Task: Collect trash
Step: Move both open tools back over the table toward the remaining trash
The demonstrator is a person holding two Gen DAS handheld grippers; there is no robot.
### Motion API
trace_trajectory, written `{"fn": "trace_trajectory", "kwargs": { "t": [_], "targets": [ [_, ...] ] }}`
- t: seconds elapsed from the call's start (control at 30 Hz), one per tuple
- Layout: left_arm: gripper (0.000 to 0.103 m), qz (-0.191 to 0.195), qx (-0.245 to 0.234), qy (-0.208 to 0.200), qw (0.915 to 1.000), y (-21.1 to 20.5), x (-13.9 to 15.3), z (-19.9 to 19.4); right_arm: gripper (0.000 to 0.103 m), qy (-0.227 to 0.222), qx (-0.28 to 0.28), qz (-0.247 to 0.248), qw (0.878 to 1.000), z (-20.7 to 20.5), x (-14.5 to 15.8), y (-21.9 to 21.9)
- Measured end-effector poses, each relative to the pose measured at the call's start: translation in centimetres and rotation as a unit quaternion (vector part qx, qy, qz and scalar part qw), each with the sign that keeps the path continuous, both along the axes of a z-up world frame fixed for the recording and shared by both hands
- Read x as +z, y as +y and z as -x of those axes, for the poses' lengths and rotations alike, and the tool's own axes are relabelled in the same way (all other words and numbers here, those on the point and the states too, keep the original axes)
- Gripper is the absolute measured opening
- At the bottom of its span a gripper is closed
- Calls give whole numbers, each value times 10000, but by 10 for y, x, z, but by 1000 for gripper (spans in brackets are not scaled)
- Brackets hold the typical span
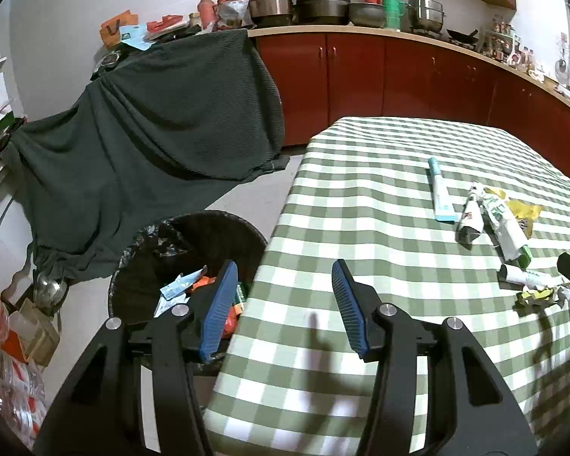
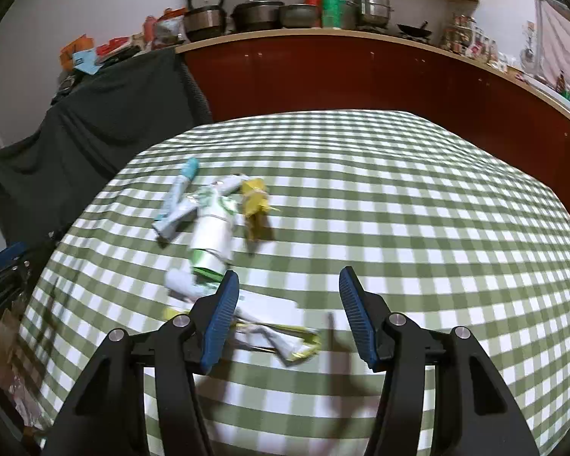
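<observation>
So the left gripper point(image 1: 283, 306) is hanging right over the edge of the desk point(image 1: 361, 152), jaws roughly half open with nothing in them. Its left finger sits over the black trash bin point(image 1: 193, 228) at lower left of the left wrist view, and the bin already has some wrappers in it, blue and orange bits.

The rest of the trash is on the green checked cloth, right side of that view. There's a light blue tube point(image 1: 441, 190) lying flat, long axis running almost straight up the frame, cap end pointing toward the far cabinets. Just right of it is a crumpled paper wrapper point(image 1: 471, 216), then a white-and-green tube point(image 1: 507, 228) angled down to the right, green end nearest the camera, lying partly on a yellow wrapper point(image 1: 524, 209). Lower right has a small white tube point(image 1: 522, 277) and a flattened yellow-white packet point(image 1: 539, 294).

Right wrist view is motion-blurred. The right gripper point(image 2: 288, 313) is also about half open and empty, hovering above the yellow-white packet point(image 2: 285, 338), which sits low centre, stretched left to right.
</observation>
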State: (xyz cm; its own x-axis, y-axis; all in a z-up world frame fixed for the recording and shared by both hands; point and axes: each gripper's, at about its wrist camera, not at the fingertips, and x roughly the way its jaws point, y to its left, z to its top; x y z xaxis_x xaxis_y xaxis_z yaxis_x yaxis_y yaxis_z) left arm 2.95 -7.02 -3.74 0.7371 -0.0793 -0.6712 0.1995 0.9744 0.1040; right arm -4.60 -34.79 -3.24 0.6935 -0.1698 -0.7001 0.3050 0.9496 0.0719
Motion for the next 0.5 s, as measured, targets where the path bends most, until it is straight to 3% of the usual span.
{"fn": "trace_trajectory", "kwargs": {
  "t": [0.5],
  "targets": [
    [51,-22,-52,29,10000,-5,-3,4,54,201,-424,41,9989,11,-11,-24]
  ]
}}
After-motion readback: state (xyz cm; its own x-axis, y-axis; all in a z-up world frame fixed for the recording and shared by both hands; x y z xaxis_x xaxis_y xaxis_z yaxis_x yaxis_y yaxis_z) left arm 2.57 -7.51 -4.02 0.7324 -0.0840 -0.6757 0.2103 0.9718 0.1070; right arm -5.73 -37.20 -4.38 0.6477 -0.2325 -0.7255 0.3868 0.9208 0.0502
